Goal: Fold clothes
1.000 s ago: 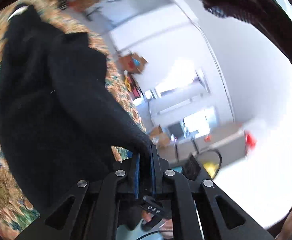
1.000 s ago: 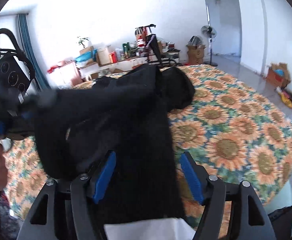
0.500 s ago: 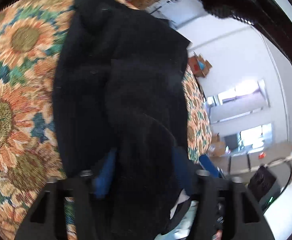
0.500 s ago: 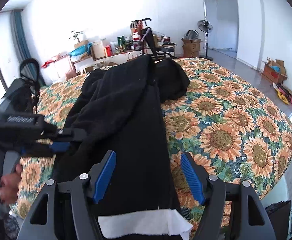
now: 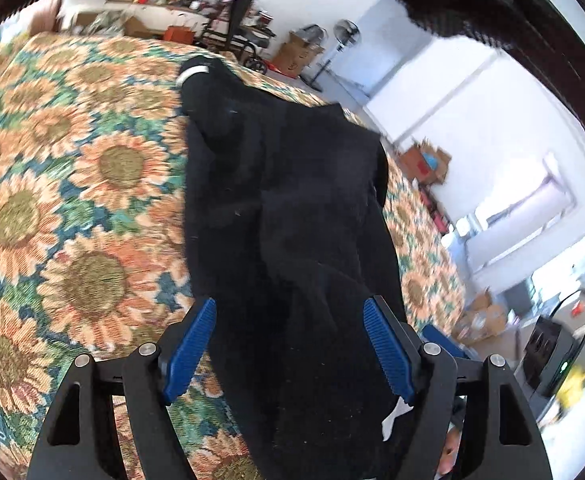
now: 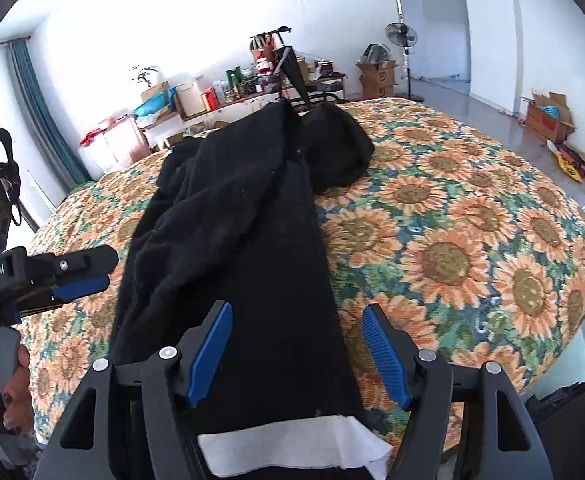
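A long black garment (image 5: 284, 200) lies stretched along the sunflower bedspread (image 5: 92, 280), with a lumpy fold at its far end (image 6: 340, 140). My left gripper (image 5: 288, 312) hovers over the near end. Its jaws are opening, and the cloth lies loose between the blue pads (image 5: 192, 340) without being pressed. In the right wrist view the left gripper (image 6: 80, 276) sits at the garment's left edge. My right gripper (image 6: 296, 316) stands open over the same garment (image 6: 232, 220), its pads clear of the cloth. A white label (image 6: 292, 444) shows just below it.
The bedspread (image 6: 472, 240) covers a wide bed with its edge at the right. Cluttered shelves (image 6: 232, 88), a fan (image 6: 400, 36) and cardboard boxes (image 6: 548, 116) stand behind. A person's hand (image 6: 12, 380) grips the left tool's handle.
The left gripper, shut on a raised fold of black cloth, has opened and let it drop onto the garment, then tipped down toward the bed. The right gripper has kept still.
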A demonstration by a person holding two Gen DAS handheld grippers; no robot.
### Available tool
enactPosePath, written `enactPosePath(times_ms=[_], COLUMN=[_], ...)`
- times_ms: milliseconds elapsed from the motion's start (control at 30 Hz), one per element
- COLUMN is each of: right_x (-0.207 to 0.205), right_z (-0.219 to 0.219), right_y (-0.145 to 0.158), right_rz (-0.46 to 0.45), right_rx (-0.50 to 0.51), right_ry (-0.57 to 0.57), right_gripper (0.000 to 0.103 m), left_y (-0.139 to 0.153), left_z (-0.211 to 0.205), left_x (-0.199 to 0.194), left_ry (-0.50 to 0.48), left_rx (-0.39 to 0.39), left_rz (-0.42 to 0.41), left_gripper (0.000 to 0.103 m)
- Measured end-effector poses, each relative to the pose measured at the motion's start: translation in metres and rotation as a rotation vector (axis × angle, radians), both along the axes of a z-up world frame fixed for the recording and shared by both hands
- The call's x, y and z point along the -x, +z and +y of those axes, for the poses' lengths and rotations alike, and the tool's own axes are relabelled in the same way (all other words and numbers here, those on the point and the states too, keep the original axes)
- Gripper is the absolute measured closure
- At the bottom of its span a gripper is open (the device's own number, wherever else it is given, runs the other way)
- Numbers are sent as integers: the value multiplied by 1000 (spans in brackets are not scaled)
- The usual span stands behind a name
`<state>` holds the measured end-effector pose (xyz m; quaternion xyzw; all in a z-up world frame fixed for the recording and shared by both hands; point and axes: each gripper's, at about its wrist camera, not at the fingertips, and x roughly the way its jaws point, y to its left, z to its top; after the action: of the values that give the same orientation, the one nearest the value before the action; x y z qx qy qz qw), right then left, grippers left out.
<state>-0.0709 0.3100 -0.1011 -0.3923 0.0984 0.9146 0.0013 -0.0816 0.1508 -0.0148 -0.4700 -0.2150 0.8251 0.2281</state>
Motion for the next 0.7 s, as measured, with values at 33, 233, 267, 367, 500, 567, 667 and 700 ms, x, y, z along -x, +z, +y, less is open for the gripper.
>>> enactPosePath(times_ms=[33,233,267,367,500,567,667,700], right_x=[1,2,3,6,23,38,67,75], right_z=[-1,-15,-17,-19,-12,-6,3,4], right_y=[0,0,-1,-1,8,17,29,32], right_rz=[0,-1,-4,-2,19,42,57,56], right_rx=[8,22,22,13,-39,-73,-99,-95], right_ry=[6,78,85,83,62,54,41,40], right_gripper=[32,32,32,32,32,34,55,61], left_y=[-5,-30,-31,-25,-10,-7,-22,-30], left_z=[-2,19,24,36,55,65,77,76], left_x=[0,1,-1,-15,-24,-24,-14,-11], left_ry=[-1,-48,-63,-122,-202,-220,-198,-194], left_rx=[-11,-21,-6,28,31,71,140,124], left_rz=[-10,-45,-39,-3,59,88,20,-16], left_gripper=[26,39,47,63,64,64,64,68])
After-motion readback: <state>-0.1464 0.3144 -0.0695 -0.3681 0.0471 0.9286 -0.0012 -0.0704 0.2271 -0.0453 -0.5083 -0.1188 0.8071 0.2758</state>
